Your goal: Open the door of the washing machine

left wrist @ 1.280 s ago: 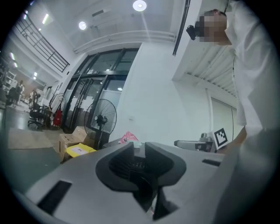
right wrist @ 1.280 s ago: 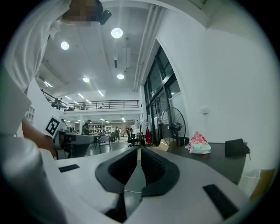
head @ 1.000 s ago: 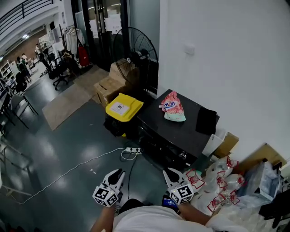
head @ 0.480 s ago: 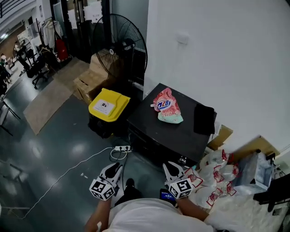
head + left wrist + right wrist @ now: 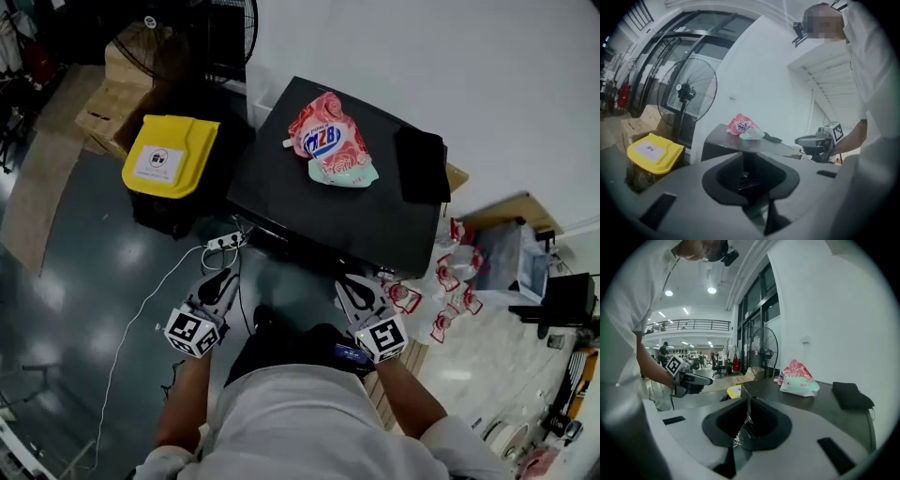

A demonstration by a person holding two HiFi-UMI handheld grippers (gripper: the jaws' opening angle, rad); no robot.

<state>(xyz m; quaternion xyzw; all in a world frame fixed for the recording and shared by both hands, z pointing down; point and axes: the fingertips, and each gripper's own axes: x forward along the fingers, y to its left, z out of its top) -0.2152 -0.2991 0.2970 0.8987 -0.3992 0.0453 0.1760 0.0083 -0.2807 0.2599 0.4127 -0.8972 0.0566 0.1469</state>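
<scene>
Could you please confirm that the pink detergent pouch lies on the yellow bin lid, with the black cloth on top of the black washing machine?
Not quite. The pink detergent pouch lies on top of the black washing machine, not on the yellow bin lid, which stands beside the machine. The head view shows it, next to the black cloth, which is indeed on the machine's top.

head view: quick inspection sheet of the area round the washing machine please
surface: dark glossy floor
job's things: washing machine, black top; door not made out
clutter: detergent bag and black cloth on the machine; yellow bin and plastic bags beside it
grippers: left gripper and right gripper before the machine, jaws apart, nothing between
cables: power strip and white cable on the floor
surroundings: white wall, fan, cardboard boxes
</scene>
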